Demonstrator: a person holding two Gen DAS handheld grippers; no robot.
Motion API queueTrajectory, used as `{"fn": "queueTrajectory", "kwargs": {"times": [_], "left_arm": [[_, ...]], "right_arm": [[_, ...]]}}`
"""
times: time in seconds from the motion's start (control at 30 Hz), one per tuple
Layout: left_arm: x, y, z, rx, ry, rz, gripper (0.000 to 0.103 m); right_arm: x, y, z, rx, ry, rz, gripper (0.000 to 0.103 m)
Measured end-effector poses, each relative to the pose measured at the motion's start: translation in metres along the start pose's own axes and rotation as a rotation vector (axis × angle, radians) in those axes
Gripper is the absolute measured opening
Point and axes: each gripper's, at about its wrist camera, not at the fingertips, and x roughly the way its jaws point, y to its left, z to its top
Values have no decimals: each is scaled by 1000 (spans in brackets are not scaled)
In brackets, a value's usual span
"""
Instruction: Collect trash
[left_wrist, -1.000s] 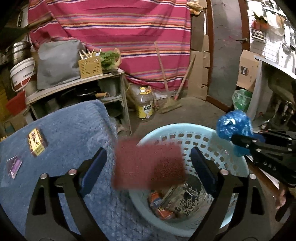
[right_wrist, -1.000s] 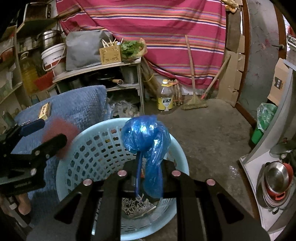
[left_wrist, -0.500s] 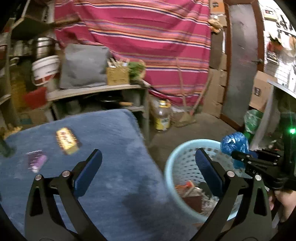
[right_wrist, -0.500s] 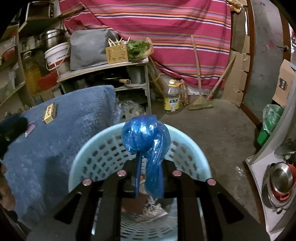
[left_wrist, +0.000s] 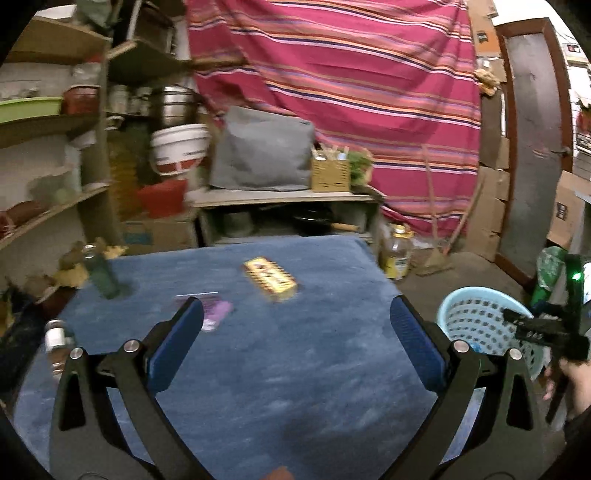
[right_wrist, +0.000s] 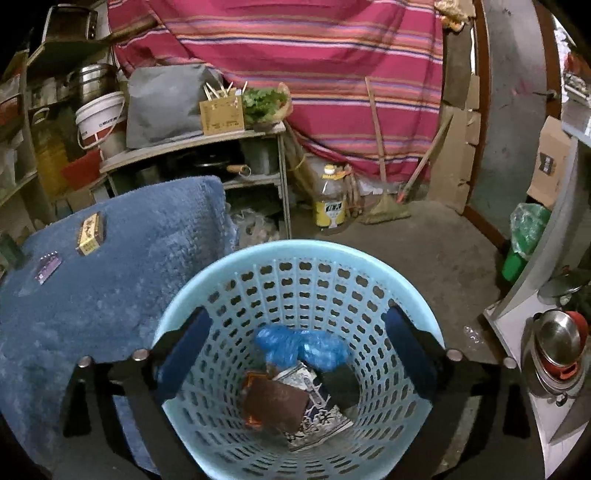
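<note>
Right wrist: right claw (right_wrist: 295, 350) has just sprung wide, nothing between its pads; blue bag (right_wrist: 301, 347) lies in the basket (right_wrist: 295, 251) on other trash. Left claw (left_wrist: 295, 343) wide apart, empty, over the blue worktop (left_wrist: 295, 369) near yellow box (left_wrist: 269, 278) and purple packet (left_wrist: 216, 312).

Striped cloth (right_wrist: 295, 55), oil bottle (right_wrist: 330, 199)

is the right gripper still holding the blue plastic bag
No, the right gripper has just opened its jaws wide and holds nothing, and the crumpled blue plastic bag lies inside the light blue perforated plastic basket.
</note>
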Motion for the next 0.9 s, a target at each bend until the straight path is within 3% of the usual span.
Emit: {"fn": "queueTrajectory", "kwargs": {"times": [0.2, 0.5, 0.73, 0.9], "left_arm": [[-34, 53, -10, -35, -27, 45, 98], [-58, 106, -45, -62, 10, 74, 98], [-69, 134, -75, -75, 16, 154, 98], [-78, 145, -84, -99, 19, 138, 98]], "right_arm": [[-47, 50, -2, -56, -65, 23, 98], [-120, 154, -35, -130, -110, 181, 98], [-153, 200, -66, -142, -122, 258, 98], [-169, 222, -77, -181, -171, 264, 98]]}}
